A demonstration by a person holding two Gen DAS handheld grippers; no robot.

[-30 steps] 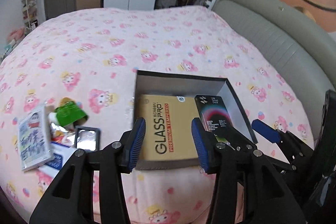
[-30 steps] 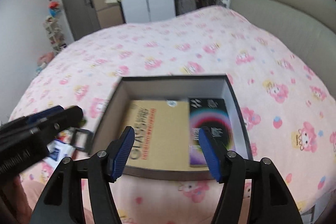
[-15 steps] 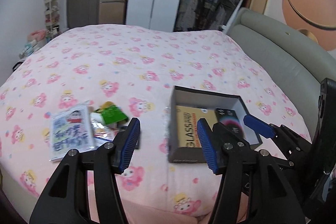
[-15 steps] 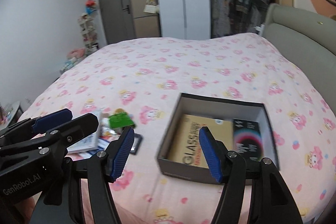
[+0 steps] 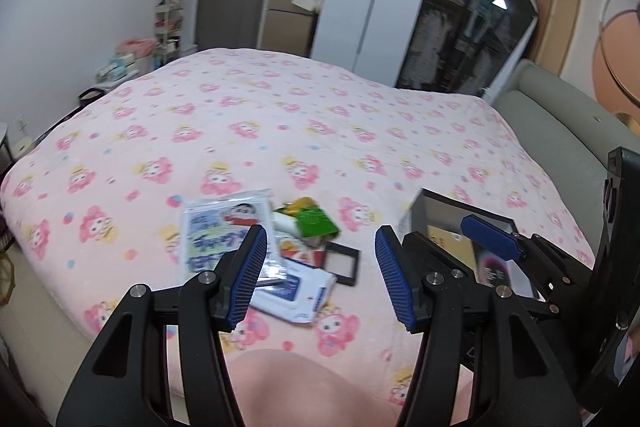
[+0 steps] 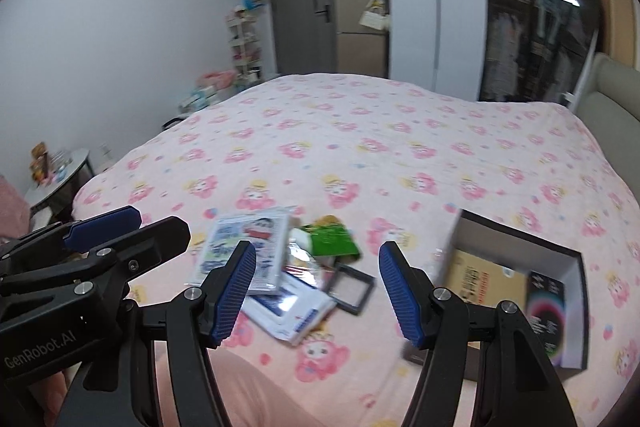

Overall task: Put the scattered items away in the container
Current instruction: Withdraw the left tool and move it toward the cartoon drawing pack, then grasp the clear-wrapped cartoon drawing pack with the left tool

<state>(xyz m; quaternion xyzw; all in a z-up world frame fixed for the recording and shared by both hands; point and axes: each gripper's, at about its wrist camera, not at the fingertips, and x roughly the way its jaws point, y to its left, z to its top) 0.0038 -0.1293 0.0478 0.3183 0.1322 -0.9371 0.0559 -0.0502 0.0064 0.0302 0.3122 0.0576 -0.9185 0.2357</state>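
Side table [image 6: 60, 179], right view only.

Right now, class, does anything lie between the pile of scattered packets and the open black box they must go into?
Nothing visible does. Only bare pink patterned blanket separates the pile of scattered packets from the open black box to its right.

"GenRobot.AI" in pale letters on the black body of the left gripper [image 6: 102, 231], print on the cartoon packet [image 6: 244, 251] and boxed cartons too blurred to read
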